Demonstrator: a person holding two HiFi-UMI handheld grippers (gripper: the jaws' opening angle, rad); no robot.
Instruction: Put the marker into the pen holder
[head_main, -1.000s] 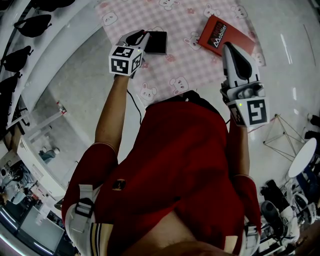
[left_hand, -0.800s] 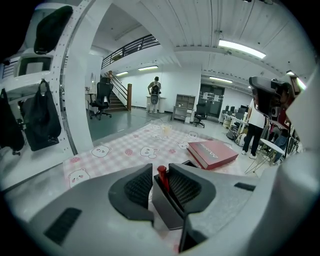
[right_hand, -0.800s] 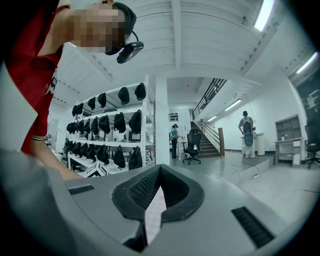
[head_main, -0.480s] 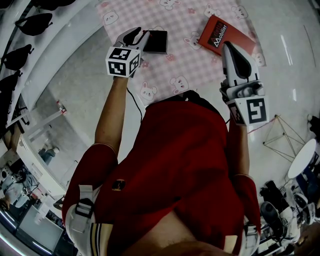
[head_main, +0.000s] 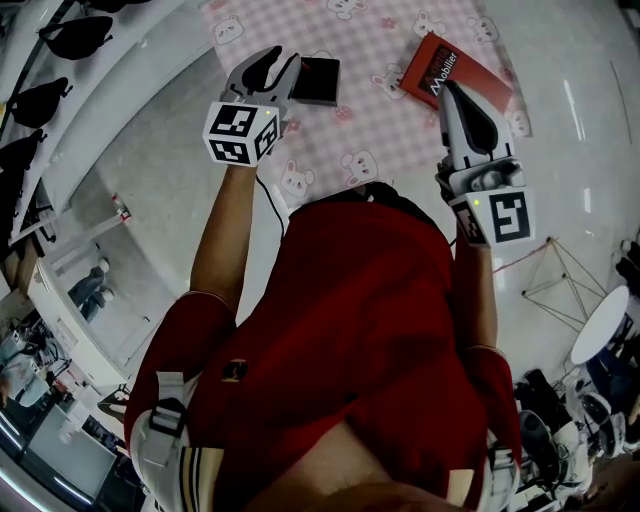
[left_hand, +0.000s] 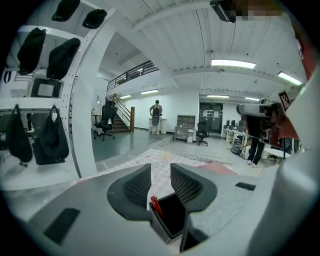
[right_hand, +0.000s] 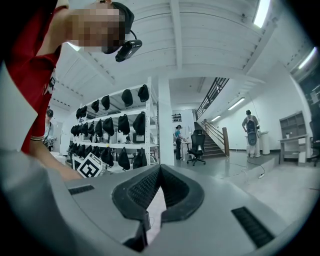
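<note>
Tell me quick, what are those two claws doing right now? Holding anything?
Left gripper: fingers open, holding nothing; the red marker sits in the pen holder just beyond them.
Right gripper: fingers closed, holding nothing.

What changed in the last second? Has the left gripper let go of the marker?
Yes. The left gripper opened and drew slightly back and leftward. It is empty, and the red marker sits in the black pen holder. Unchanged: right gripper shut beside the red book; pen holder in place.
</note>
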